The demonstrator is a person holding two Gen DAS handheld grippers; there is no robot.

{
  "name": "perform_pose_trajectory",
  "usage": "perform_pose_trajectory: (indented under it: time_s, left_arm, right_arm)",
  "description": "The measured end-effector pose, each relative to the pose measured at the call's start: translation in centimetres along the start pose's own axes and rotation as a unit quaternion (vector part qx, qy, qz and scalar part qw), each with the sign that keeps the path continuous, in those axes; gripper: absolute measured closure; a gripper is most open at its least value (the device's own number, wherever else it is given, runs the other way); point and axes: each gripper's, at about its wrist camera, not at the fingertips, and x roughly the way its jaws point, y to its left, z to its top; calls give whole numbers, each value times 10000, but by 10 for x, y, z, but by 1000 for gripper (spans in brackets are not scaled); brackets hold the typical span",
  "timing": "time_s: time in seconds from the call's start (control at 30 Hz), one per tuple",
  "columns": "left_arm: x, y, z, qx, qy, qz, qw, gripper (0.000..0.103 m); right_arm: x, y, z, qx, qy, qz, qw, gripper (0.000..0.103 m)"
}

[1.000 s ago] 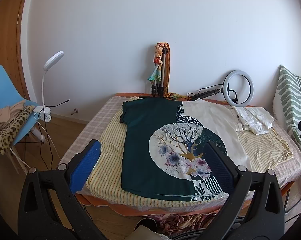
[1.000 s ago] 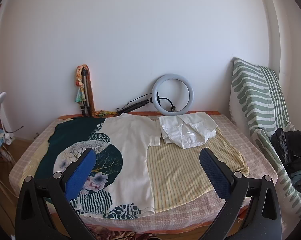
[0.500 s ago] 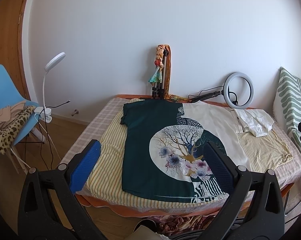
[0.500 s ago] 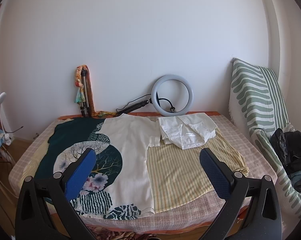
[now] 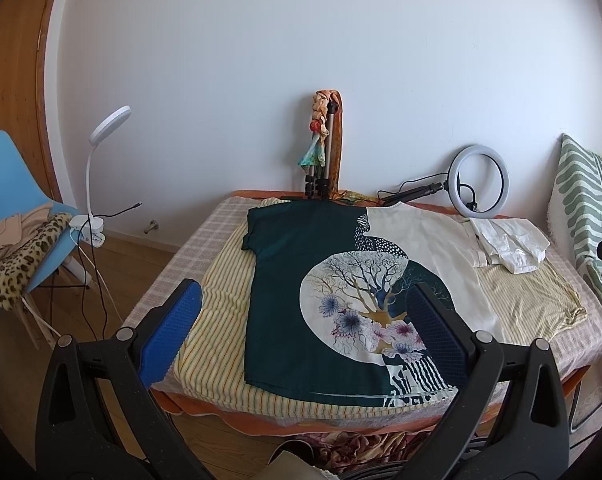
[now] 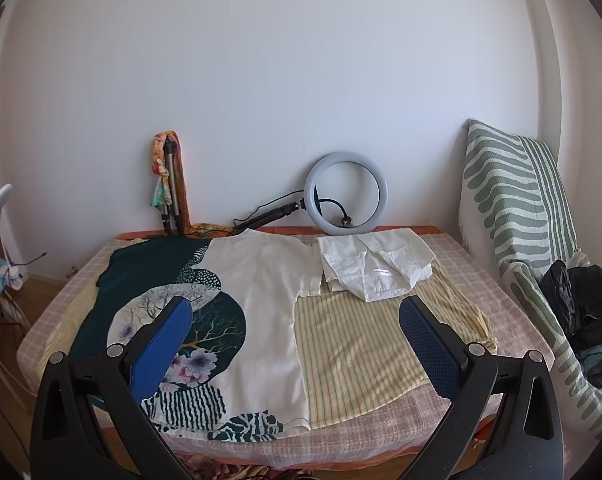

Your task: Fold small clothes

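A dark green and cream T-shirt with a tree print (image 5: 341, 280) lies flat on the table, over a yellow striped cloth (image 5: 221, 320). It also shows in the right wrist view (image 6: 229, 312). A small white garment (image 6: 375, 266) lies crumpled at the far right of the table, also visible in the left wrist view (image 5: 509, 246). My left gripper (image 5: 305, 336) is open and empty, held in front of the table's near edge. My right gripper (image 6: 297, 348) is open and empty, also short of the near edge.
A ring light (image 6: 347, 194) and a tripod with a scarf (image 5: 321, 152) stand at the back by the wall. A green striped cushion (image 6: 521, 216) and dark clothes (image 6: 581, 304) lie to the right. A blue chair (image 5: 17, 216) and a lamp (image 5: 97, 184) stand left.
The left gripper has shifted slightly, so the table sits a little lower in its view. The right gripper and the clothes have not visibly moved.
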Motion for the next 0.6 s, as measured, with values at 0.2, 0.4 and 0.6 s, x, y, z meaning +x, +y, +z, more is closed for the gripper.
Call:
perform_pose_trajectory:
  time_s: [0.2,0.4,0.6]
  left_arm:
    - [4,1,3,-9,20,10,10000,0]
    - [7,2,0,1,12,51,10000,0]
    - [18,2,-8,23,63,123,9999,0]
  right_arm:
    - [2,2,2,-2,3,19,10000,0]
    - [8,4,6,-44,-12,27,10000,0]
    - [16,7,5,-71,0,64,10000,0]
